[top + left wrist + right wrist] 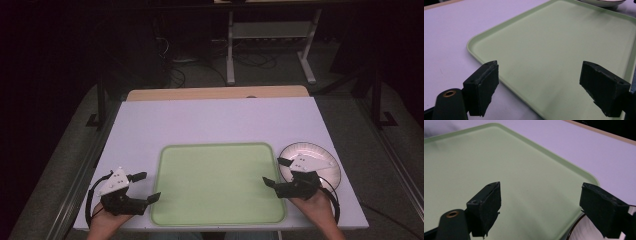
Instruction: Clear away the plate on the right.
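Table: a flat white rectangular tabletop (215, 122) with a strip of pale wood along its far edge; seen from above in the high view; dark floor and the white legs of other furniture lie beyond it

Tray: a pale green rectangular plastic tray with rounded corners and a low raised rim (218, 147) lies flat on the near middle of the table; its inner surface is bare; in the left gripper view its rim (477, 40) runs slantwise from lower middle to upper right; in the right gripper view its rounded corner (591, 176) sits at right

Plate: a round white plate with a dark rim (327, 160) rests on the table just beside the tray's right edge; partly covered by the right gripper in the high view; a sliver of its edge (604, 3) shows at the top of the left gripper view

Left gripper: a black two-jaw hand-held gripper with a grey three-cornered plate on top (148, 187), held by a hand (102, 226) at the near left of the table; jaws spread wide apart with nothing between them; the tips point toward the tray's left edge, the nearer one reaching its rim

Right gripper: a matching black gripper (276, 172) held by the other hand (320, 212) at the near right; jaws likewise parted wide and gripping nothing; it sits over the boundary between tray and plate, tips pointing left over the tray's right edge

Cables: a black cable loops from each gripper beside the wrist
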A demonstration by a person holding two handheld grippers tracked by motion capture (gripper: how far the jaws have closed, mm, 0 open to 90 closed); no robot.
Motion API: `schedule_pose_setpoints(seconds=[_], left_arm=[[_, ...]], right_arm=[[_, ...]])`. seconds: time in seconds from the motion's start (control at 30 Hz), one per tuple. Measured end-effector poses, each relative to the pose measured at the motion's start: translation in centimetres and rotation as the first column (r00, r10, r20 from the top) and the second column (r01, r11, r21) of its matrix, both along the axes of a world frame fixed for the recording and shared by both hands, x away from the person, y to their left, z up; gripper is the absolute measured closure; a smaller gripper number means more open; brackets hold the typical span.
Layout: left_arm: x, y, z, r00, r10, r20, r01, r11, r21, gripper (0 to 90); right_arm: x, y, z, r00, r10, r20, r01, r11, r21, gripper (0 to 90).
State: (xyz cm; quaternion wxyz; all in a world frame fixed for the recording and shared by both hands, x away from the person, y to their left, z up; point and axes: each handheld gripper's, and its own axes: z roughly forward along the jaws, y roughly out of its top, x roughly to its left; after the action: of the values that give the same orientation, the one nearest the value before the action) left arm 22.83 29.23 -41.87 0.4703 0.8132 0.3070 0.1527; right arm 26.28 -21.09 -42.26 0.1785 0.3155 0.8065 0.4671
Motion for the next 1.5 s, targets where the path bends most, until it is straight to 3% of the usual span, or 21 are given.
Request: schedule_pose_setpoints(seconds=[1.17,1.5], left_arm=[[-0.1,0.1,-0.1,1.0000,0.001,0.001,-0.001,0.9999,0.011,15.5],[-0.1,0.3,-0.1,1.0000,0.007,0.001,-0.007,0.9999,0.008,15.5]], right_arm=[[-0.5,-0.7,0.7,1.0000,-0.007,0.004,0.007,0.9994,0.034,16.8],[-0.6,-1.1,0.9,0.9996,0.001,-0.027,0.000,0.9992,0.040,16.7]])
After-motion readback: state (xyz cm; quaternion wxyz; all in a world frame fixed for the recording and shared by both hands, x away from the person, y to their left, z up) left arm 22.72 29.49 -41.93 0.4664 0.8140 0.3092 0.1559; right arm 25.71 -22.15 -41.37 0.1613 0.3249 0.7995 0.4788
